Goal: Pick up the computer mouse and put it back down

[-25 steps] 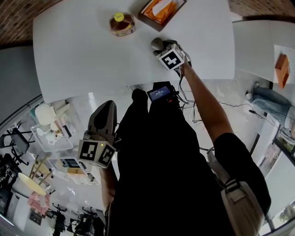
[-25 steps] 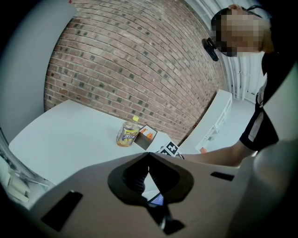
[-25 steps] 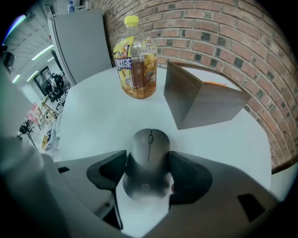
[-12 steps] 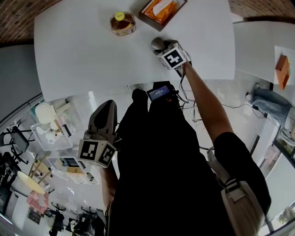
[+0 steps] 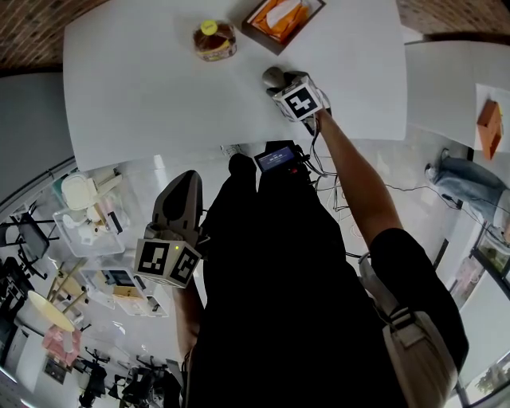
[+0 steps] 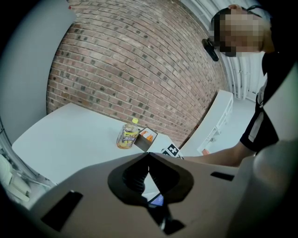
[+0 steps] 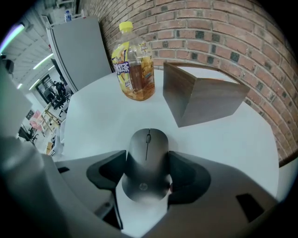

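A dark grey computer mouse (image 7: 146, 160) lies between the jaws of my right gripper (image 7: 146, 173), which is shut on its two sides. In the head view the mouse (image 5: 273, 77) shows just past the right gripper (image 5: 280, 82), near the front right of the white table (image 5: 159, 96). Whether the mouse rests on the table or hangs just above it I cannot tell. My left gripper (image 5: 186, 183) is held low beside the person's body, off the table. Its jaws (image 6: 148, 165) are shut with nothing in them.
A juice bottle with a yellow cap (image 7: 135, 62) stands on the table beyond the mouse to the left. A brown wooden box (image 7: 205, 95) with orange contents (image 5: 280, 16) sits beyond it to the right. A second white table (image 5: 454, 80) lies to the right.
The right gripper has stayed on the mouse at almost the same spot. The left gripper has not moved.
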Demonstrator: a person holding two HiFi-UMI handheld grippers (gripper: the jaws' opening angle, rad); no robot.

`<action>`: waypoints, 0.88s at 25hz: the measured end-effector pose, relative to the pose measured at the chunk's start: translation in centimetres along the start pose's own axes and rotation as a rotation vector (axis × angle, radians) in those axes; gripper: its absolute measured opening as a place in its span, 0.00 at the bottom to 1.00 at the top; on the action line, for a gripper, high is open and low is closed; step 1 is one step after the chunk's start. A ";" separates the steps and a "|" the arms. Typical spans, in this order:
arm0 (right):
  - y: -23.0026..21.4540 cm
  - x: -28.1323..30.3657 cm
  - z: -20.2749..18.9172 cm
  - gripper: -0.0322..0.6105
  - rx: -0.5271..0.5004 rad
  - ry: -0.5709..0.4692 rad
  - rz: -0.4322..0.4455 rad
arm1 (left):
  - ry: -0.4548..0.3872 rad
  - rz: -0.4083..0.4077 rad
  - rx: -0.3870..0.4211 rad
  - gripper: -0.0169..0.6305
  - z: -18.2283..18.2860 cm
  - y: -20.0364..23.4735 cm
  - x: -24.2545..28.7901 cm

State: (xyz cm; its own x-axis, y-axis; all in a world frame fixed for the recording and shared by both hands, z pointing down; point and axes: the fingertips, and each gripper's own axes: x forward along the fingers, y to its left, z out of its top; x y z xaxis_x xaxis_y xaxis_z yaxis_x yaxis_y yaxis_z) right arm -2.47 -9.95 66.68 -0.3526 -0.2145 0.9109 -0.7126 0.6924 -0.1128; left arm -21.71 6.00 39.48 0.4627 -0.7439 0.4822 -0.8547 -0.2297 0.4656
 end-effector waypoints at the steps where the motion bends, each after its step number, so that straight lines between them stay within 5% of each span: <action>1: 0.0 -0.1 0.2 0.51 -0.005 -0.014 0.002 | -0.001 0.001 -0.001 0.05 0.0 -0.1 0.0; 22: 1.3 -10.0 4.1 0.51 -0.022 -0.226 0.000 | -0.054 -0.078 0.059 0.05 1.2 -4.2 1.8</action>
State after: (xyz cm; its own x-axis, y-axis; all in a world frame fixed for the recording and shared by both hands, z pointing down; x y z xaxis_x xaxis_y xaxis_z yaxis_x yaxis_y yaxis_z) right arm -2.34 -9.75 55.75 -0.4816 -0.3618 0.7982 -0.7001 0.7067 -0.1021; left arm -17.57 4.84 37.46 0.5165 -0.7545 0.4049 -0.8297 -0.3239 0.4547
